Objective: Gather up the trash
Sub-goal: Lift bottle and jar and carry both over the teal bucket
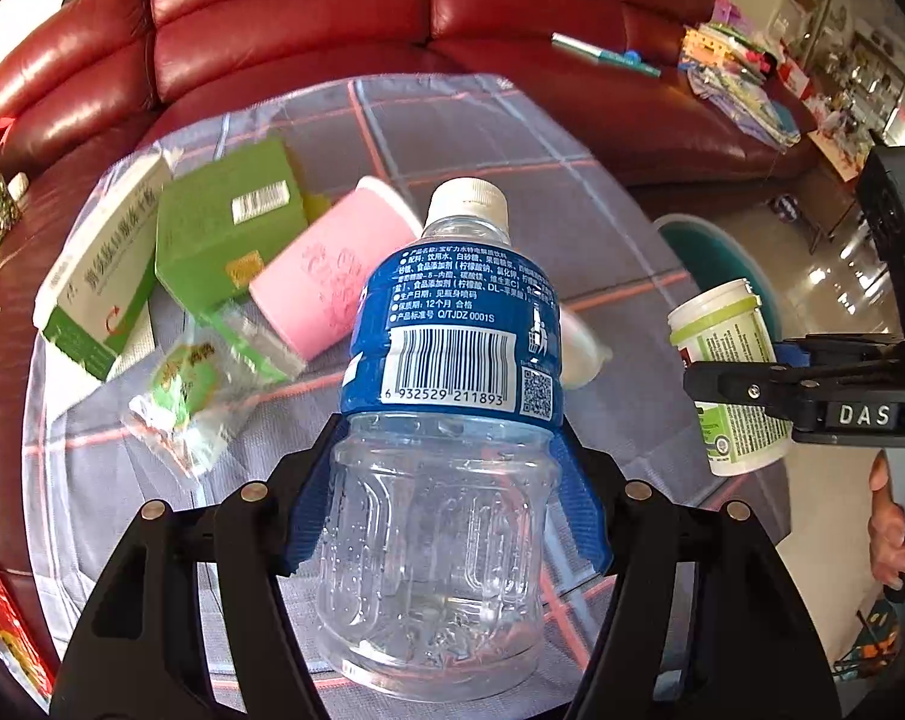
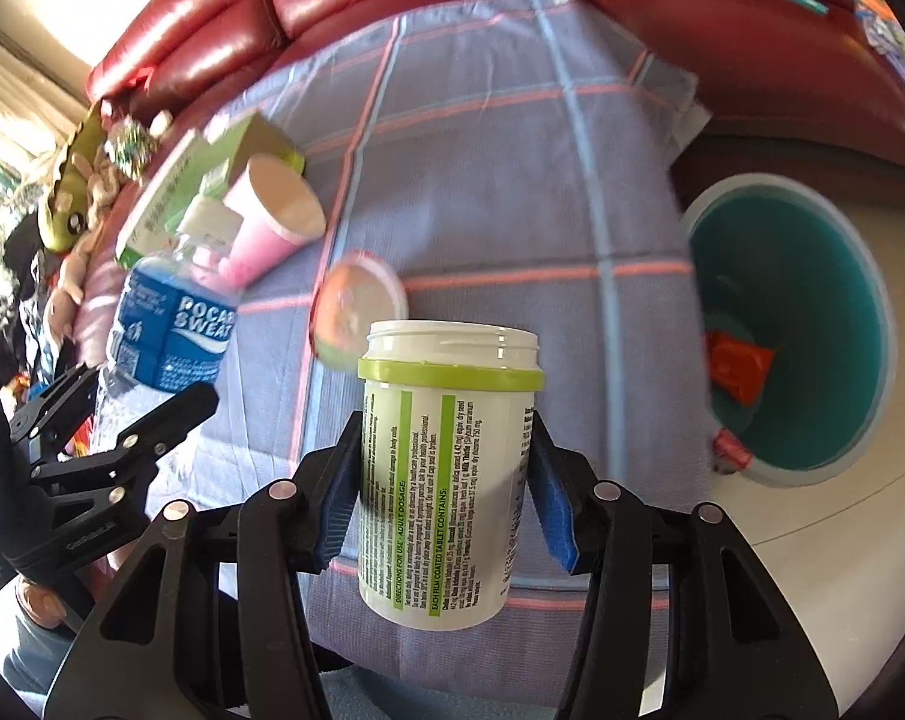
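Observation:
My left gripper is shut on a clear plastic bottle with a blue label and white cap, held above the checked cloth. The bottle also shows in the right wrist view. My right gripper is shut on an open white pill jar with a green band; it shows in the left wrist view at the right. A teal trash bin holding a red wrapper stands on the floor to the right of the cloth. On the cloth lie a pink paper cup, green boxes and a crumpled wrapper.
A small round cup lies on the cloth near the jar. A red leather sofa curves behind, with papers and a pen on its right seat. Soft toys lie at the left.

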Demonstrator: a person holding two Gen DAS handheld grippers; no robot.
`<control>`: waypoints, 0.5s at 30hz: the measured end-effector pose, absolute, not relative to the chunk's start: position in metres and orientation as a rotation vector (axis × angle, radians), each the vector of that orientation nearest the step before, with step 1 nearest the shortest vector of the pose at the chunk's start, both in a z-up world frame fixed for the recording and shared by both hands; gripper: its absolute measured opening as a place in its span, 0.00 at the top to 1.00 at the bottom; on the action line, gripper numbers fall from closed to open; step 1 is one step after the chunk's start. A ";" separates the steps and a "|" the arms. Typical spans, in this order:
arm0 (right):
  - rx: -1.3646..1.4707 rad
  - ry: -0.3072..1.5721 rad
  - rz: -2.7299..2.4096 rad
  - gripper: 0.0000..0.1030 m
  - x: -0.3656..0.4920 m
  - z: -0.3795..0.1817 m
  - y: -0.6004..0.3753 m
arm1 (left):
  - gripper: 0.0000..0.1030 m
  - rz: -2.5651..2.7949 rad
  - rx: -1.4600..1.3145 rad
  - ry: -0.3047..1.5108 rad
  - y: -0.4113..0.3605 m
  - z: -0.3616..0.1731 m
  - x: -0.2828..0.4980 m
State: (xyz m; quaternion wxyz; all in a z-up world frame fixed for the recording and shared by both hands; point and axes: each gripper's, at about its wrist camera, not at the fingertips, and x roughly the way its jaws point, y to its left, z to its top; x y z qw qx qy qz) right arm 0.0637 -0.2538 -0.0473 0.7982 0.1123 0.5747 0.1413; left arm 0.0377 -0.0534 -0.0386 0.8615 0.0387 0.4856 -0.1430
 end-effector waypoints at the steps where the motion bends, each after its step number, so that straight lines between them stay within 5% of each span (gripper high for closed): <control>1: 0.253 1.213 0.292 0.49 0.064 -0.040 -0.263 | 0.39 -0.312 0.082 1.005 -0.057 -0.032 0.038; 15: 0.348 1.026 0.031 0.49 0.059 0.018 -0.409 | 0.39 -0.549 0.119 0.931 -0.184 0.018 0.075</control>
